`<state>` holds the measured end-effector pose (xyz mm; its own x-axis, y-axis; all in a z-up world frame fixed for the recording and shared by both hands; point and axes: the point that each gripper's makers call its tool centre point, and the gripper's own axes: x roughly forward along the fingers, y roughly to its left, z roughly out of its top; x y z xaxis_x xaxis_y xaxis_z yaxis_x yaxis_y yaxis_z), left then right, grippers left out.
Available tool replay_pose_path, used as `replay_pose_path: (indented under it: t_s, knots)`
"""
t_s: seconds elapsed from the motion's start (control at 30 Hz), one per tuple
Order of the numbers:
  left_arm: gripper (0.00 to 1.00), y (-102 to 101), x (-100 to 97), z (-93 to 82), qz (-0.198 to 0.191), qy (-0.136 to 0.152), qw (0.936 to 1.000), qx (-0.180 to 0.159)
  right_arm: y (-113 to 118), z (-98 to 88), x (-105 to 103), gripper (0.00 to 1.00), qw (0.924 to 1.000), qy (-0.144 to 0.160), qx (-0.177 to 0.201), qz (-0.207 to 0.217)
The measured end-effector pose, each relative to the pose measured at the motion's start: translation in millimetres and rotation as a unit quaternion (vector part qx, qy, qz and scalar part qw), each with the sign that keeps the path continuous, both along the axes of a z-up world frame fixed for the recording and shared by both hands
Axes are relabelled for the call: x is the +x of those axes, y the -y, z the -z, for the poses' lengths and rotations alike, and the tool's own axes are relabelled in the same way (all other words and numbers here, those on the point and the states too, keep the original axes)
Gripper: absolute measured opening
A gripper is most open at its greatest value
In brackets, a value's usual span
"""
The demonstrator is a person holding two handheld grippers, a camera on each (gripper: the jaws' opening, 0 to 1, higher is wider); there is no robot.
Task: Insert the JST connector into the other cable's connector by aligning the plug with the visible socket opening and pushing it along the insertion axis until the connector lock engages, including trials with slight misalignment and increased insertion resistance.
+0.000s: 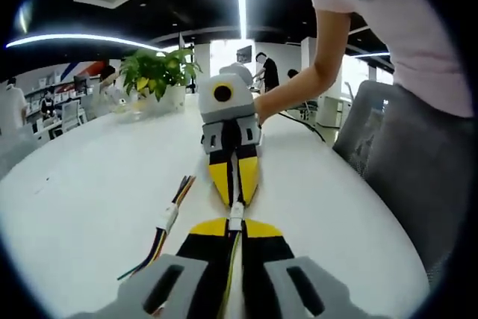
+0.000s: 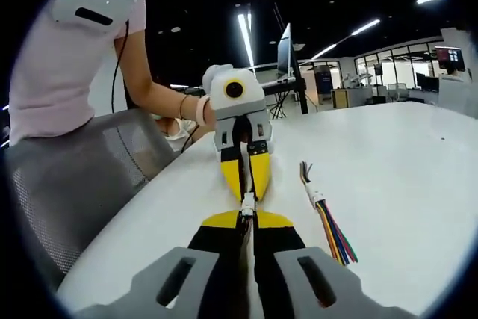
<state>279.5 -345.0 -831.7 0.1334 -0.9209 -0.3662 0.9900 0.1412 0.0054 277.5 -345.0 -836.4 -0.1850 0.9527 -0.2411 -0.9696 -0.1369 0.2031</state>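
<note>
My left gripper (image 1: 235, 228) is shut on a small white JST connector (image 1: 236, 219), whose wires run back between the yellow-tipped jaws. The right gripper (image 1: 234, 196) faces it tip to tip, held by a person's hand. In the right gripper view, my right gripper (image 2: 248, 222) is shut on the other cable's connector (image 2: 247, 205), and the left gripper (image 2: 247, 188) points straight at it. The two white connectors meet end to end in the narrow gap between the tips. I cannot tell how deep one sits in the other.
A spare cable (image 1: 170, 218) with coloured wires and a white connector lies on the white table (image 1: 89, 184), also seen as the spare cable (image 2: 326, 218). A potted plant (image 1: 157, 72) stands at the far end. A grey mesh chair (image 2: 82, 177) is beside the table edge.
</note>
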Motion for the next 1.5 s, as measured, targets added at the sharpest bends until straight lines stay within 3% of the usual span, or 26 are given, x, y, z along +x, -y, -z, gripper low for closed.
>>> replay_pose_path:
  t_s: [0.57, 0.63, 0.67, 0.7, 0.73, 0.77, 0.8, 0.83, 0.87, 0.93, 1.03, 1.2, 1.23, 1.3, 1.5]
  knots:
    - [0.0, 0, 10.8, 5.0, -0.008, 0.008, 0.9999, 0.01, -2, 1.8, 10, 0.02, 0.9996, 0.017, -0.006, 0.023]
    - [0.0, 1, 12.1, 7.8, -0.012, 0.005, 0.9998, 0.012, -5, -3.6, 11, 0.0, 0.9994, 0.002, 0.016, 0.032]
    - [0.0, 14, 16.4, -6.2, -0.03, -0.011, 0.9986, -0.042, -16, -14.1, 5, 0.0, 0.9984, -0.015, 0.051, 0.018]
    - [0.0, 16, 10.6, 5.8, 0.001, -0.002, 1.0, 0.003, -23, -12.5, 0, 0.0, 0.998, -0.026, 0.055, 0.018]
    - [0.0, 25, 17.4, 8.0, 0.001, 0.018, 0.9998, 0.009, -31, -8.5, 2, 0.0, 0.9982, -0.017, 0.054, 0.022]
    - [0.0, 26, 18.1, 19.9, 0.006, 0.01, 0.9993, 0.035, -32, 1.1, 0, 0.0, 0.9993, 0.013, 0.035, 0.005]
    - [0.0, 33, 21.3, 7.6, -0.004, 0.001, 0.9999, -0.016, -36, 1.2, 5, 0.0, 0.9981, 0.01, 0.059, 0.013]
    - [0.0, 27, 26.3, 13.9, -0.018, 0.001, 0.9998, 0.006, -23, -11.9, 14, 0.0, 0.9981, -0.004, 0.043, 0.044]
    - [0.0, 24, 26.0, 12.2, -0.012, 0.005, 0.9999, 0.008, -15, -15.9, 10, 0.0, 0.999, 0.015, 0.03, 0.029]
    - [0.0, 22, 27.5, 9.1, -0.015, 0.005, 0.9999, 0.005, -13, -20.3, 8, 0.0, 0.9992, 0.012, 0.031, 0.025]
    - [0.0, 19, 29.4, 12.5, -0.015, 0.007, 0.9998, 0.014, -18, -11.7, 8, 0.0, 0.9993, 0.015, 0.023, 0.026]
    - [0.0, 7, 25.3, 11.5, -0.013, 0.009, 0.9996, 0.025, -22, -13.6, 8, 0.0, 0.9991, 0.014, 0.026, 0.031]
    - [0.0, 7, 26.5, 11.6, -0.014, 0.01, 0.9995, 0.026, -19, -13.2, 13, 0.0, 0.9988, -0.004, 0.038, 0.031]
    - [0.0, 2, 29.4, 11.0, -0.019, 0.01, 0.9994, 0.027, -16, -10.0, 16, 0.0, 0.9989, 0.016, 0.029, 0.034]
    - [0.0, -10, 30.7, 10.7, -0.027, 0.012, 0.9989, 0.036, -14, -7.3, 19, 0.0, 0.9988, 0.019, 0.019, 0.04]
